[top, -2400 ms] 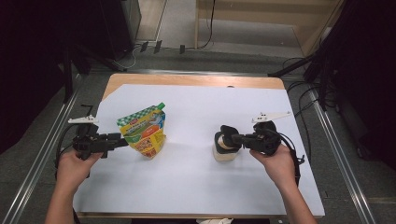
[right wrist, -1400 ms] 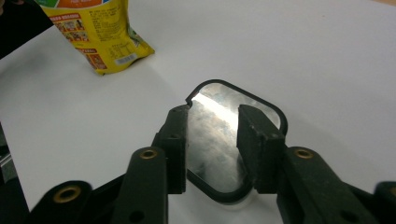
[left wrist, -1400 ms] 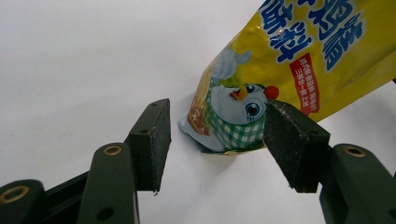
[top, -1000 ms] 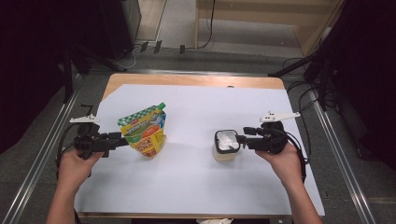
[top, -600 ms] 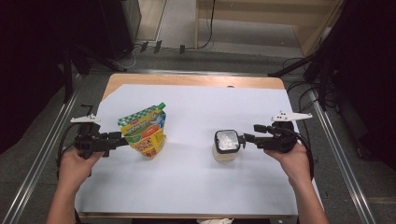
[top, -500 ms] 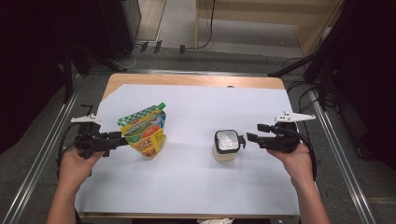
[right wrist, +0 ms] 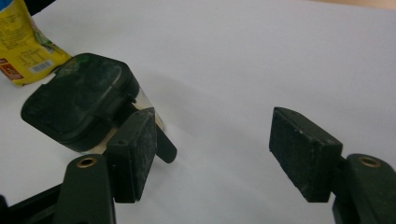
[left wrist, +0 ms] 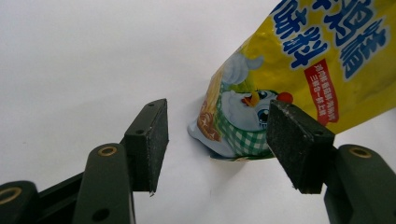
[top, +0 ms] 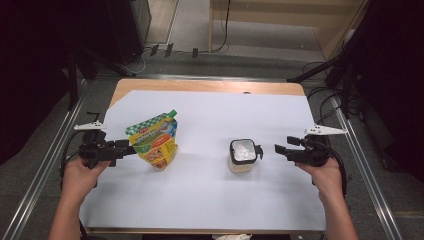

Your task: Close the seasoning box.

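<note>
A yellow and green stand-up pouch (top: 155,142) stands at the left of the white sheet. My left gripper (top: 131,146) sits level just left of it and is open; its jaws have just been opening a little. In the left gripper view the pouch's (left wrist: 299,60) bottom corner lies just beyond the gap of that gripper (left wrist: 217,140), and neither pad presses on it. A small clear jar with a black lid (top: 242,156) stands right of centre. My right gripper (top: 276,149) is a short way right of it, its jaws just opening, nothing between them (right wrist: 212,149). The jar (right wrist: 79,109) lies ahead to the left.
A white sheet (top: 210,200) covers the wooden table (top: 200,86). Metal rails run along the left side (top: 45,170) and the right side (top: 360,170). Cables (top: 320,95) and dark equipment lie beyond the far edge.
My right gripper has let go of the jar and drawn back to the right, away from it. The jar stays upright where it was. The left gripper and pouch have not moved.
</note>
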